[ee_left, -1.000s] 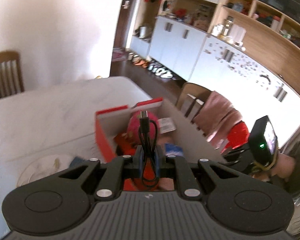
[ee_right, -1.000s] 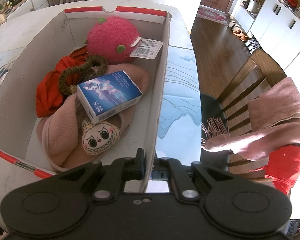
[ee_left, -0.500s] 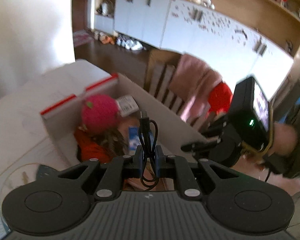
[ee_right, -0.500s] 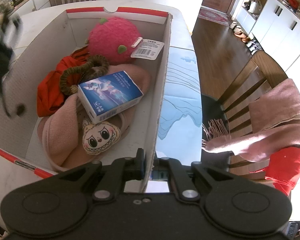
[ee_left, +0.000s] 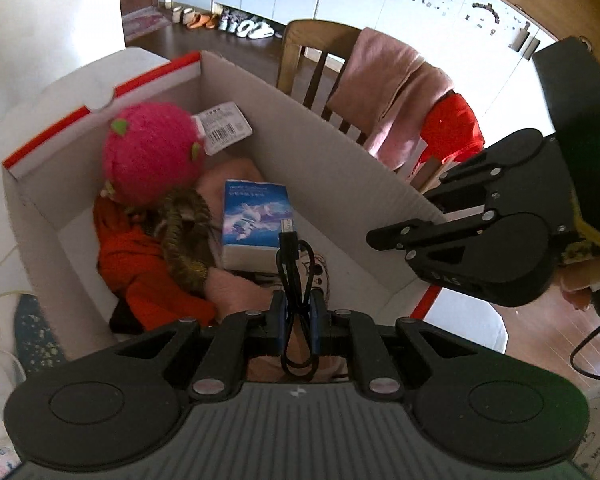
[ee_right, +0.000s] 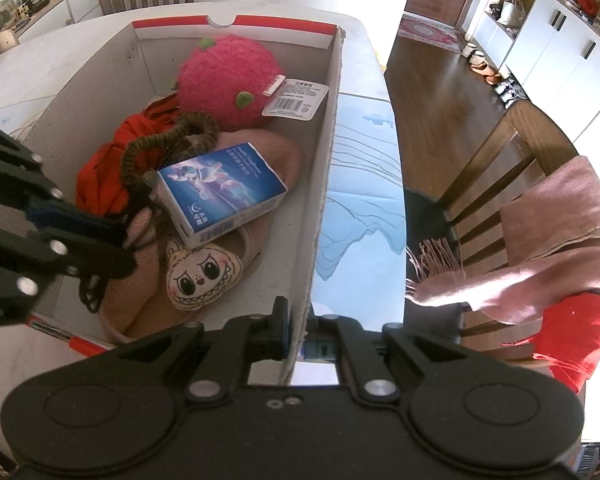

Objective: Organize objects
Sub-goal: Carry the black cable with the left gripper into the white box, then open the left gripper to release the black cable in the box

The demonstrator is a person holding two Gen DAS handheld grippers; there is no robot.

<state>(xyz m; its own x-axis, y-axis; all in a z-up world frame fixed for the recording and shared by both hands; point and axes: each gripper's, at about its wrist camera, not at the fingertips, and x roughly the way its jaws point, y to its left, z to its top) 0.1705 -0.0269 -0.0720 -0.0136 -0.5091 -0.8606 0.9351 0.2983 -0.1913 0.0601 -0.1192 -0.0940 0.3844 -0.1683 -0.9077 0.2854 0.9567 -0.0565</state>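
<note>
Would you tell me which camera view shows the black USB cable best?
The left wrist view: the black USB cable stands looped in the left claw, its plug in plain sight above the cardboard box. The right wrist view shows only a dark loop hanging under that claw.

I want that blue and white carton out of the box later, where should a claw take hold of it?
Grip the blue and white carton across its two long side faces, coming straight down from above. It lies flat atop the pink slipper, top face exposed; the brown hair tie crowds one end and the cardboard box wall blocks sideways entry.
</note>
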